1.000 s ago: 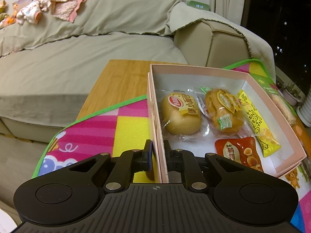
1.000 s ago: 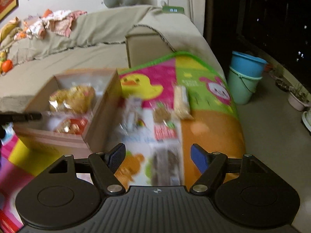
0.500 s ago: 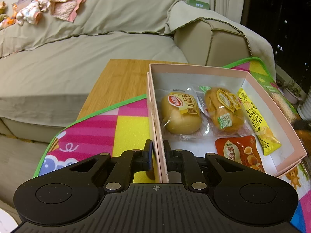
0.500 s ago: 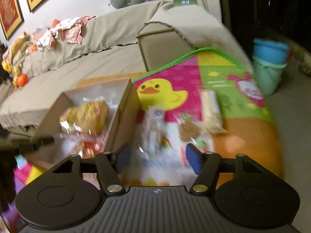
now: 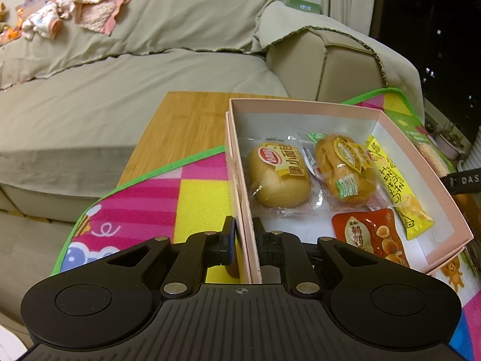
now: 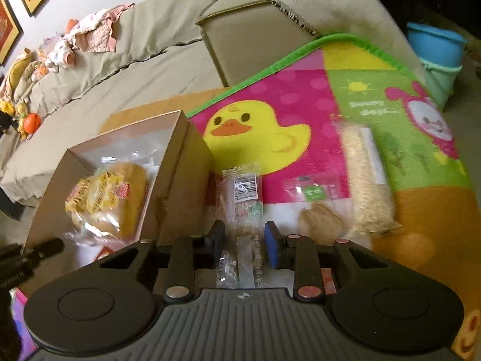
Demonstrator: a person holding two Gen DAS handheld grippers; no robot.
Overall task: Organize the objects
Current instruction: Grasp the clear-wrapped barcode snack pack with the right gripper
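My left gripper (image 5: 245, 228) is shut on the left wall of the pink box (image 5: 300, 106). Inside the box lie two wrapped buns (image 5: 278, 180), a yellow stick packet (image 5: 393, 183) and a red pouch (image 5: 369, 237). My right gripper (image 6: 244, 234) hangs low over the mat just right of the box (image 6: 177, 162). Its jaws are closing on a clear snack packet (image 6: 243, 192) that lies lengthwise between them, and the pads meet the packet's edges. A cookie packet (image 6: 318, 210) and a long crispy bar (image 6: 366, 180) lie further right on the mat.
The colourful play mat (image 6: 270, 126) covers a wooden table (image 5: 186, 120). A beige sofa (image 5: 120, 90) stands behind it with clothes on its back. Two stacked buckets (image 6: 436, 57) stand on the floor at the far right.
The right gripper has swung left and down toward the box, and its jaws have narrowed from wide apart onto the clear packet. The left gripper and box have not moved.
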